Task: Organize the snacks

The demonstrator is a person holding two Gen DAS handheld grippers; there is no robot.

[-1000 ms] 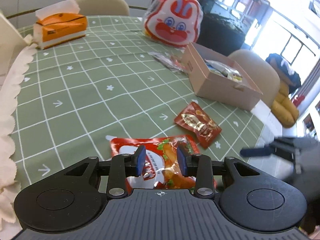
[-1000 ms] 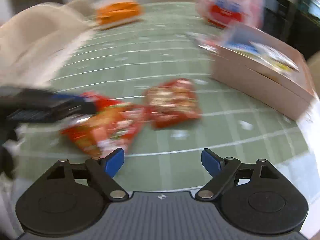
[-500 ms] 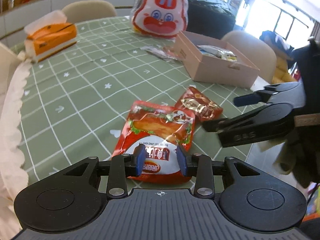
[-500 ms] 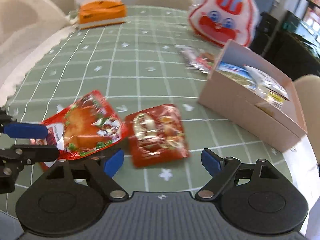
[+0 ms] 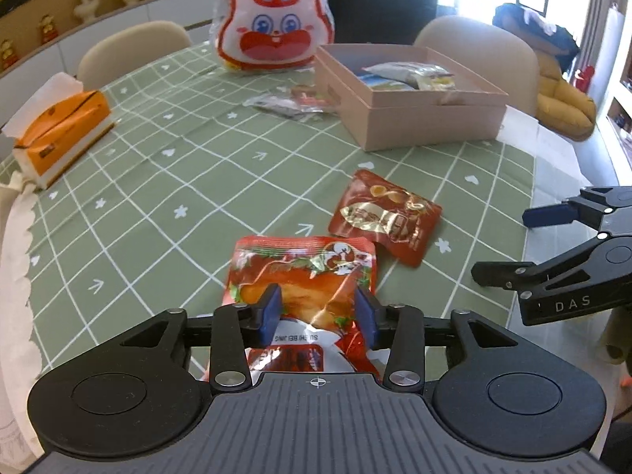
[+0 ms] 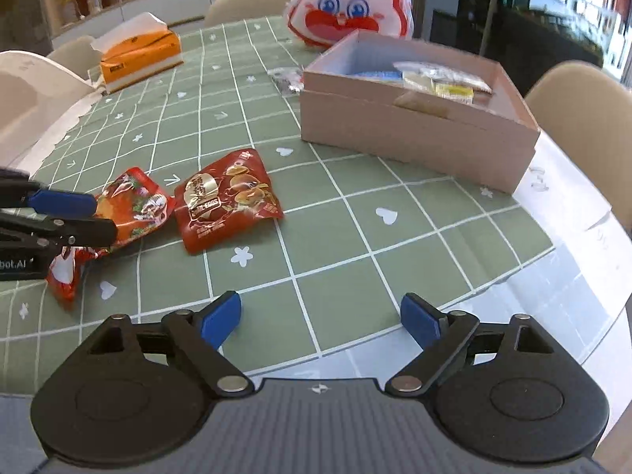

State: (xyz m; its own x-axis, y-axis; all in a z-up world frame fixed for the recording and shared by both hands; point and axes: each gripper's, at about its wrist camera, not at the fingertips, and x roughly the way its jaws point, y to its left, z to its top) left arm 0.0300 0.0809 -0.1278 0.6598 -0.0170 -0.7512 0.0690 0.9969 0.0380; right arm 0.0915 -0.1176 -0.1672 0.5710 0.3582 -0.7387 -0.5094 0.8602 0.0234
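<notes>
left gripper jaws just wider, straddling red pouch; right gripper wide, empty; packets in box

red pouch flat, crinkled | maroon pouch flat, just beside

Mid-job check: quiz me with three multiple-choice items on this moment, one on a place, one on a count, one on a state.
1. The dark red egg packet lies:
A. inside the box
B. on the tablecloth, short of the box
C. on the tissue pack

2. Red packets near the table's front edge:
A. one
B. two
C. four

3. The right gripper is:
A. open, empty
B. shut on a packet
C. shut on the box

Answers:
1 B: it lies on the green cloth before the cardboard box.
2 B: the egg packet and the packet between the left gripper's fingers.
3 A: only cloth shows between its spread fingers.
</notes>
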